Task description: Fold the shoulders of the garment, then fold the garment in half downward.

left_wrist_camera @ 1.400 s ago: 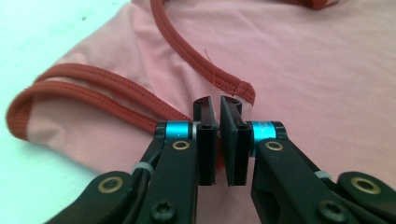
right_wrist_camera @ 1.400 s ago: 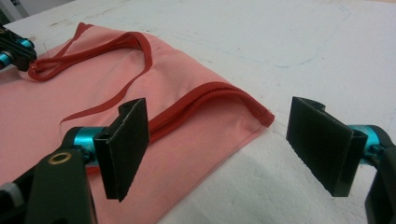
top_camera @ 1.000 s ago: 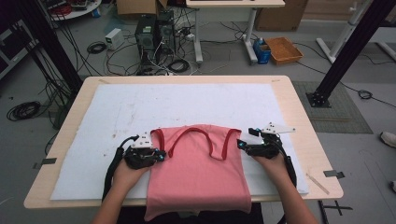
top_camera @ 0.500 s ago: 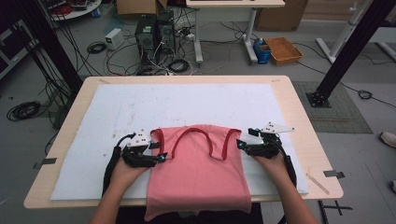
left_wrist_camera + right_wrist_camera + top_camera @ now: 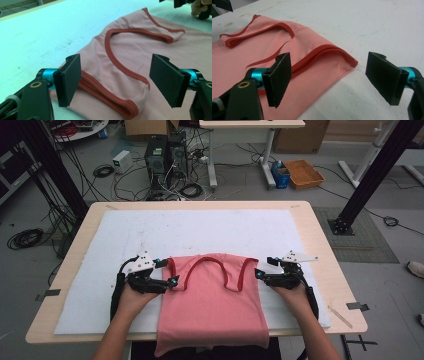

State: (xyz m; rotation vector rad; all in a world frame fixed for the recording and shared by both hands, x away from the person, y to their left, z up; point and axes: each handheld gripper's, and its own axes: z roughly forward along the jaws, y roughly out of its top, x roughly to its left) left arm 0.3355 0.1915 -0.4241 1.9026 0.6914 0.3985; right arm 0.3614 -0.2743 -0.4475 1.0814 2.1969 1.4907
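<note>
A pink tank top point(image 5: 212, 300) with red trim lies flat on the white mat point(image 5: 200, 230), its hem hanging over the table's near edge. My left gripper point(image 5: 166, 271) sits at the top's left shoulder strap. Its jaws have just been opening and stand wide. In the left gripper view the strap's folded corner point(image 5: 125, 105) lies on the mat between my left gripper's point(image 5: 116, 80) pads, touched by neither. My right gripper point(image 5: 262, 267) is at the right shoulder strap, also open. In the right gripper view the red-trimmed strap point(image 5: 324, 53) lies below my right gripper point(image 5: 332, 77).
The mat covers most of a wooden table point(image 5: 320, 235). A thin wooden stick point(image 5: 340, 316) lies near the right front corner, and tape tabs point(image 5: 47, 293) stick out at the sides. Beyond the far edge are computers point(image 5: 165, 155), cables and a box point(image 5: 302, 172) on the floor.
The left gripper's jaws have gone from shut on the left strap to wide apart, letting it go. The right gripper and the tank top have stayed put.
</note>
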